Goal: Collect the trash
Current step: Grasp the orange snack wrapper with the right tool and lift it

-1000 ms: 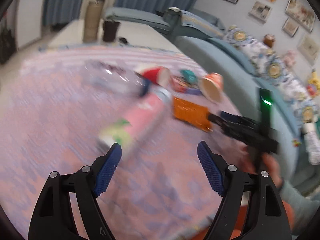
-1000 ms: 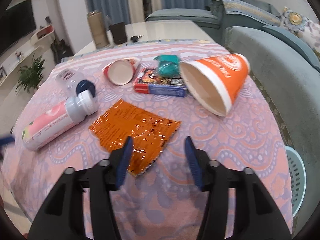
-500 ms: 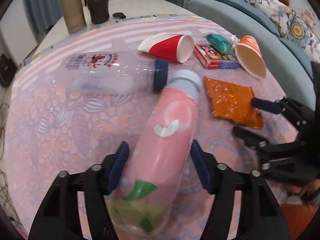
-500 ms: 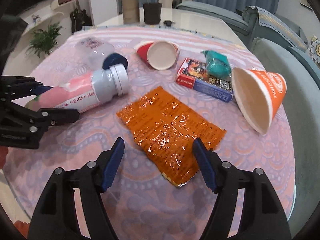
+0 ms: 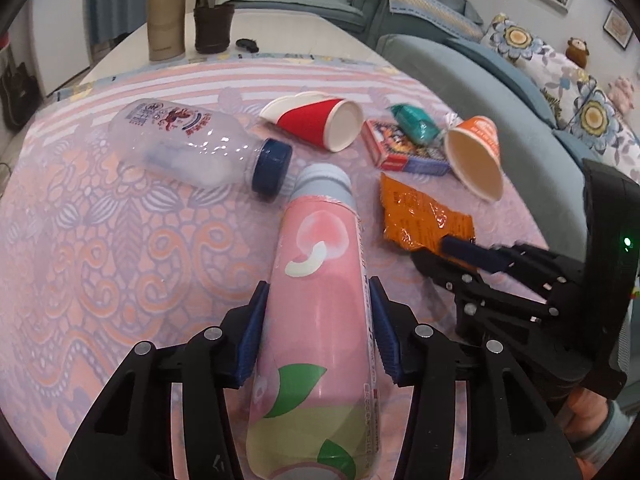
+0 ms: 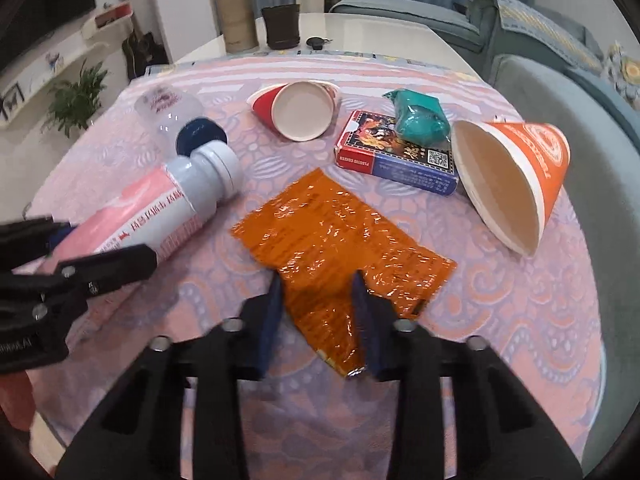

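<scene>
Trash is still lying all over the table (image 5: 100, 272), so by my reading the collecting is only getting started: nothing looks carried off yet.

The left claw (image 5: 318, 332) is pinching the pink bottle (image 5: 320, 300) across its body, both blue pads pressing on its sides while the bottle is lying on the cloth with its grey cap pointing away from the claw. The right claw (image 6: 318, 312) is closing over the near corner of the orange wrapper (image 6: 340, 248); the foil is sitting between the pads, though I cannot tell whether both pads are gripping it firmly yet.

Going outward from the left claw, the clear bottle (image 5: 188, 144) with a blue cap is lying just beyond the pink bottle's cap and to the left. Beyond the right claw, past the wrapper, are waiting the red cup (image 6: 296, 110) on its side, the card box (image 6: 396, 156) with a teal packet (image 6: 420, 122) resting on it, and, off to the right, the orange cup (image 6: 516, 176), also tipped over.

So two pieces are being taken in hand, and five are lying untouched. No bin is clearly showing.
</scene>
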Demonstrator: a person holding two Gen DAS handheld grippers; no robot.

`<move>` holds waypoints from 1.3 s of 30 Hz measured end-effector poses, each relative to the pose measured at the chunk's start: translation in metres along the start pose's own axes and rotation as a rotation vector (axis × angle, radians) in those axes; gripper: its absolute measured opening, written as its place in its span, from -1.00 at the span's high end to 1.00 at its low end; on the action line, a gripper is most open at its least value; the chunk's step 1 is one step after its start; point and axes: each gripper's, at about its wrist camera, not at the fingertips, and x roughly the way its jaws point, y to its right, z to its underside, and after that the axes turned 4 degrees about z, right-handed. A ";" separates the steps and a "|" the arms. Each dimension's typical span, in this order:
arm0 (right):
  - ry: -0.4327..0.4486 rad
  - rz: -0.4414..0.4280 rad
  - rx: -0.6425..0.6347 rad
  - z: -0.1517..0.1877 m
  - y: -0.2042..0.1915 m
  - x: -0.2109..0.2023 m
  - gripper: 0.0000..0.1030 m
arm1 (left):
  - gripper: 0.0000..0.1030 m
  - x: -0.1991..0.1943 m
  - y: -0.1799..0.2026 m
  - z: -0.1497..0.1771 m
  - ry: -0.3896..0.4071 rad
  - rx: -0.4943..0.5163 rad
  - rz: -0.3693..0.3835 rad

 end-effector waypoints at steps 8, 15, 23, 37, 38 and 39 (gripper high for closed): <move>0.112 -0.034 0.085 0.005 0.033 -0.041 1.00 | 0.10 -0.020 0.021 -0.003 0.080 0.013 0.041; 0.093 -0.034 0.102 0.002 0.053 -0.045 0.98 | 0.10 -0.035 0.041 -0.010 0.122 0.043 0.052; 0.022 0.032 0.012 -0.007 0.022 -0.009 -0.48 | 0.10 -0.038 0.024 -0.006 0.142 -0.001 0.055; -0.019 0.112 0.038 -0.017 0.032 0.013 0.76 | 0.10 -0.028 0.009 -0.001 0.133 -0.022 0.077; -0.008 0.102 0.047 -0.016 0.035 0.007 0.83 | 0.10 -0.028 0.010 -0.002 0.134 -0.020 0.079; 0.012 0.092 0.051 -0.015 0.037 0.000 0.87 | 0.10 -0.028 0.012 -0.003 0.136 -0.017 0.082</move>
